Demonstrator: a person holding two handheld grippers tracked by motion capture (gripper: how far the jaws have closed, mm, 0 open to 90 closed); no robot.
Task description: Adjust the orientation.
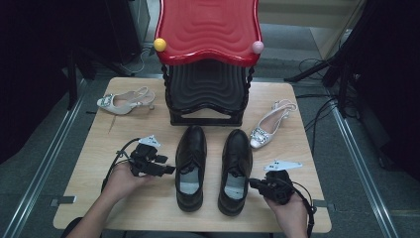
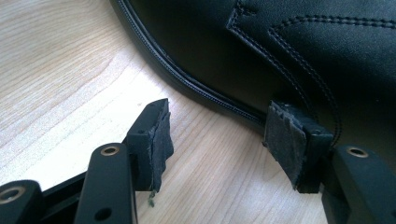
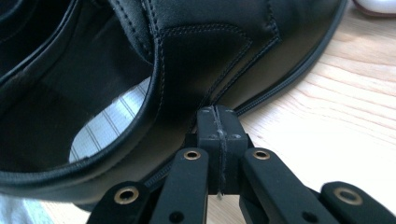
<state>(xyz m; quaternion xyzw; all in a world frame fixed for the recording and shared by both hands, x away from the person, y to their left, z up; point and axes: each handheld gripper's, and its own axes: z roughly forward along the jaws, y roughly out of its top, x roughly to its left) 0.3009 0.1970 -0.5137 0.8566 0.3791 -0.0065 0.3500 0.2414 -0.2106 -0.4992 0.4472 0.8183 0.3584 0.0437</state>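
- Black leather pair: two dress shoes stand side by side at the table's middle, toes pointing at the rack, the left shoe (image 1: 191, 166) and the right shoe (image 1: 236, 169) near each other but apart.
- Left gripper (image 2: 215, 140): my jaws stand apart, nothing between them but bare wood; one pad (image 2: 285, 142) sits right at the left shoe's outer sole edge.
- Right gripper (image 3: 218, 122): my jaws are pressed together with nothing clamped, tips up against the outer side of the right shoe near its heel opening.
- Progress, as I judge it: the work in hand looks like nudging the black pair into line or toward the rack; neither shoe is lifted or gripped, so the placing is still to do.
- Rack (image 1: 208, 59): two tiers, red shelf above black, both bare of shoes.
- Count: two black shoes; two pale slingback heels, one (image 1: 126, 101) at the far left and one (image 1: 270, 126) right of the rack; two small balls on the red shelf's front corners, one yellow (image 1: 160, 44), one pink (image 1: 258, 47).
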